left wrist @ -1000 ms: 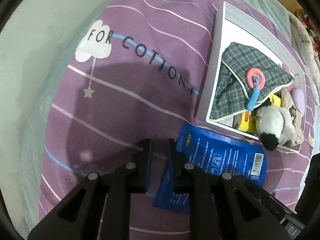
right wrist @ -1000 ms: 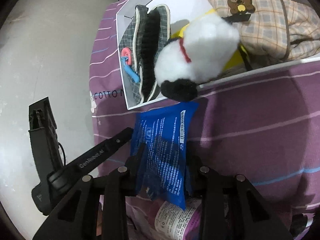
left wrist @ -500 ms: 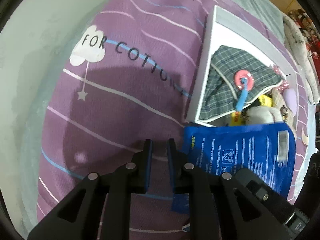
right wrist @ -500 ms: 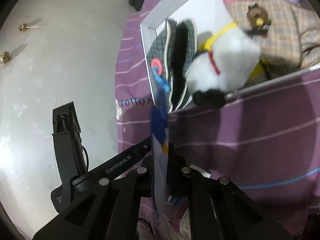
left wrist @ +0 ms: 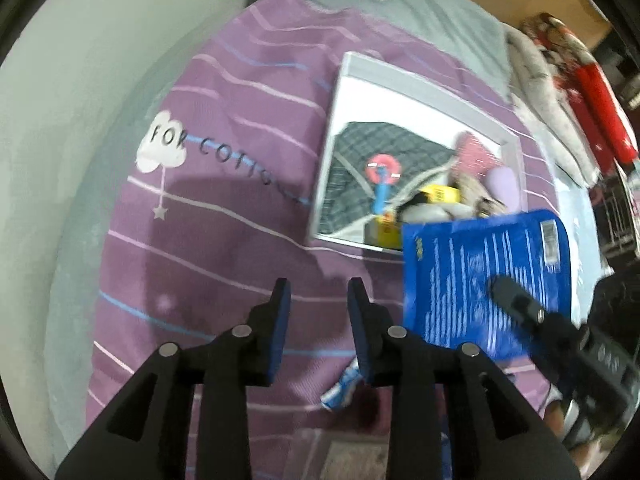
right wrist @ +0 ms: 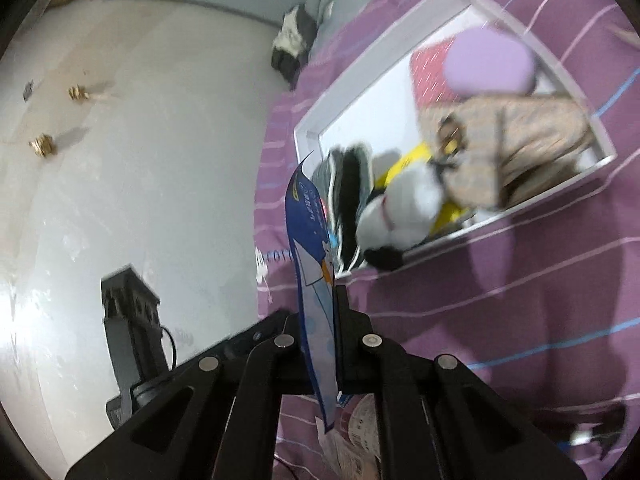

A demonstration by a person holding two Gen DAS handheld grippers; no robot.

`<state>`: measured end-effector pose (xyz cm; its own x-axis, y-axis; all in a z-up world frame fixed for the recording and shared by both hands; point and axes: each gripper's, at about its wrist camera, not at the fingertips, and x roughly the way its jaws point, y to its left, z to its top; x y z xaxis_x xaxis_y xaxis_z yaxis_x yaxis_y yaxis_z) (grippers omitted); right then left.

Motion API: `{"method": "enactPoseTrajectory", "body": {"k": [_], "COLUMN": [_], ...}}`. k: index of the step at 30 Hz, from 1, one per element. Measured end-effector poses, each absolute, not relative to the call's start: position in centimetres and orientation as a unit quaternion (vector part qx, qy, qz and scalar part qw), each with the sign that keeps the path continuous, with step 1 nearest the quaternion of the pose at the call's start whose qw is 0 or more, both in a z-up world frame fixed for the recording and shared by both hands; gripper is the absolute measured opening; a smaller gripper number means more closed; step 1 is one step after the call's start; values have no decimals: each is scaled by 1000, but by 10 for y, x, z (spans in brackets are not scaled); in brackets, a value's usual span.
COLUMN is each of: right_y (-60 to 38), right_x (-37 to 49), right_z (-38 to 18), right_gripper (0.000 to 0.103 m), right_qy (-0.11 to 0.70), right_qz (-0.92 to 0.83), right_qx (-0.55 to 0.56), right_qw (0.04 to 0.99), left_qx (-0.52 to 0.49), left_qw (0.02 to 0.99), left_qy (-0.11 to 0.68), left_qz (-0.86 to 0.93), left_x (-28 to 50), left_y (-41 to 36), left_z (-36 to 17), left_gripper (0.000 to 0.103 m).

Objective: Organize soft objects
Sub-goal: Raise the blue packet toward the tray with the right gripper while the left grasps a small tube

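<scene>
The blue packet [right wrist: 316, 296] is clamped edge-on between the pads of the right gripper [right wrist: 320, 300], lifted clear of the purple striped bedcover [right wrist: 520, 320] and held just in front of the white box [right wrist: 308, 136]. From the left wrist camera the same packet [left wrist: 486, 280] is seen flat-on, its barcode towards the top right corner, overlapping the near right corner of the box [left wrist: 340, 120].

The left gripper [left wrist: 318, 304] is seen with its jaws apart, having just been opening, and nothing is caught between them; only bedcover [left wrist: 200, 240] lies beneath.

The box is already crowded. A grey checked pouch [left wrist: 384, 148] with a pink ring pull [left wrist: 383, 166] is laid at the left end, a white and black plush toy [right wrist: 400, 216] is slumped against the near wall, a tan plaid item [right wrist: 512, 140] fills the right end, and a lilac cushion-like piece [right wrist: 488, 64] sits on top. Something yellow [right wrist: 408, 160] is wedged beneath the plush.

A small blue-and-white wrapper [left wrist: 340, 388] is lying on the bedcover beside the left gripper's right finger. Grey bedding [left wrist: 420, 16] is bunched beyond the box.
</scene>
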<state>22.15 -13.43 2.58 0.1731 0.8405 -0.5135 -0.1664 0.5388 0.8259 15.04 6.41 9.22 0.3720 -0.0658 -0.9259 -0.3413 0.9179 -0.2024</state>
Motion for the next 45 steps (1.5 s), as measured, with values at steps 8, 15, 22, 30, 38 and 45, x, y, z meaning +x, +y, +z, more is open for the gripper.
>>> {"method": "enactPoseTrajectory", "body": {"k": [8, 15, 22, 30, 38, 45], "right_y": [-163, -182, -182, -180, -178, -179], "right_x": [220, 220, 223, 222, 222, 222], "right_z": [38, 44, 37, 38, 37, 38], "right_gripper": [3, 3, 3, 3, 3, 3], "right_qy": [502, 492, 501, 502, 502, 498], "right_qz": [364, 352, 344, 345, 349, 349], "right_qx": [342, 349, 352, 349, 348, 348], "right_qw": [706, 715, 712, 712, 710, 713], "left_qx": [-141, -128, -108, -109, -120, -115], "left_qw": [785, 754, 742, 738, 770, 794], "left_qy": [602, 644, 662, 665, 625, 595], "left_qz": [38, 28, 11, 33, 44, 49], "left_x": [137, 149, 152, 152, 145, 150], "left_y": [41, 28, 18, 22, 22, 14], "left_z": [81, 46, 35, 27, 58, 85], "left_gripper": [31, 31, 31, 7, 2, 2]}}
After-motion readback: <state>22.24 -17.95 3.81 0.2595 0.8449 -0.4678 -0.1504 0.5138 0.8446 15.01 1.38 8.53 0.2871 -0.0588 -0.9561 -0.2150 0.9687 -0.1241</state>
